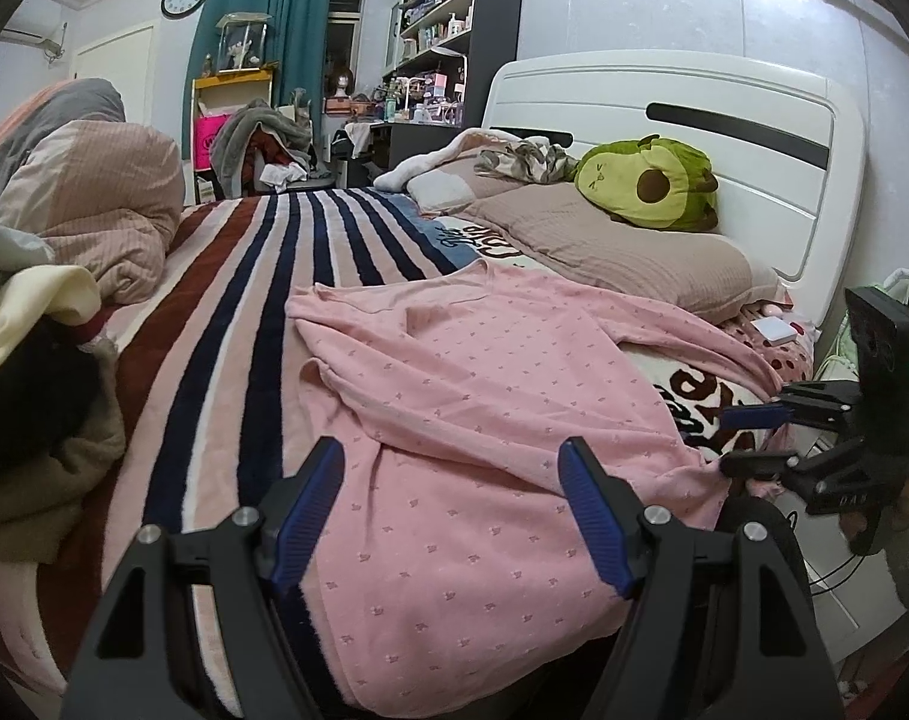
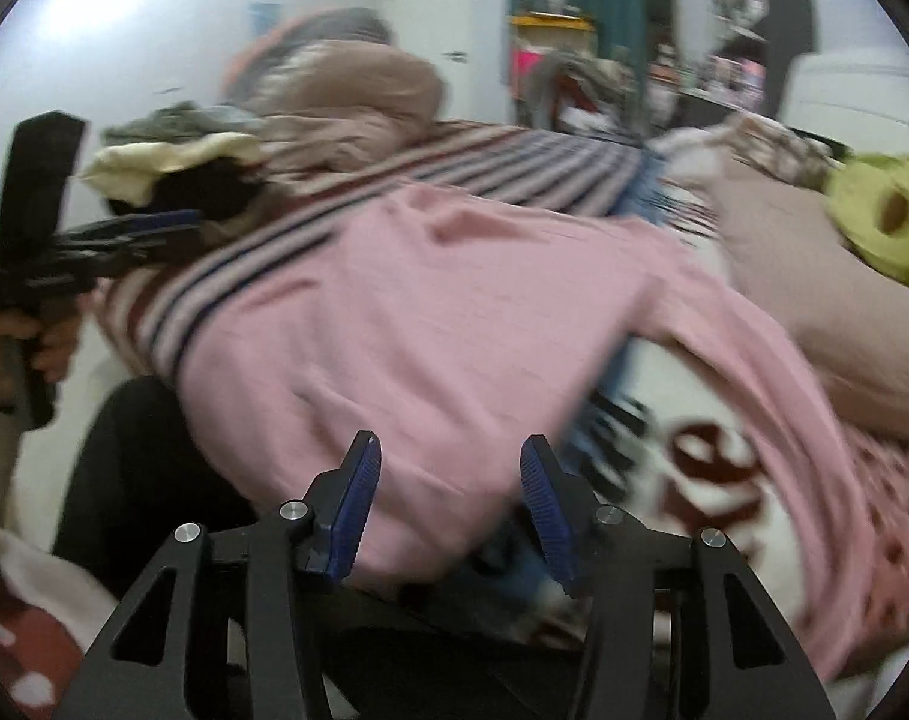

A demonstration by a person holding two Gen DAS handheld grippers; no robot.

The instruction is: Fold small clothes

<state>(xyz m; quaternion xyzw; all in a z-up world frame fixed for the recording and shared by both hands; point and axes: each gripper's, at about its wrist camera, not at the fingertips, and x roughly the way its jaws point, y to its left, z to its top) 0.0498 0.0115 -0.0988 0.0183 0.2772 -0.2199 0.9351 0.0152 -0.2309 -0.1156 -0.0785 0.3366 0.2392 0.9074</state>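
Note:
A pink dotted long-sleeved top (image 1: 484, 372) lies spread over the bed, one sleeve reaching toward the pillow. My left gripper (image 1: 451, 468) hangs open just above its near hem, with no cloth pinched between the blue pads. In the blurred right wrist view the same top (image 2: 424, 312) fills the middle. My right gripper (image 2: 451, 462) stands open over its near edge, the pads apart and not pressing the fabric. It also shows in the left wrist view as the right gripper (image 1: 748, 441), at the top's right edge. The left gripper (image 2: 172, 228) shows at the far left, held by a hand (image 2: 40, 336).
A striped blanket (image 1: 244, 276) covers the bed. A pile of clothes (image 1: 34, 312) and a rolled duvet (image 1: 94, 198) lie at the left. A beige pillow (image 1: 622, 246) and an avocado plush (image 1: 652, 180) rest against the white headboard (image 1: 664, 96).

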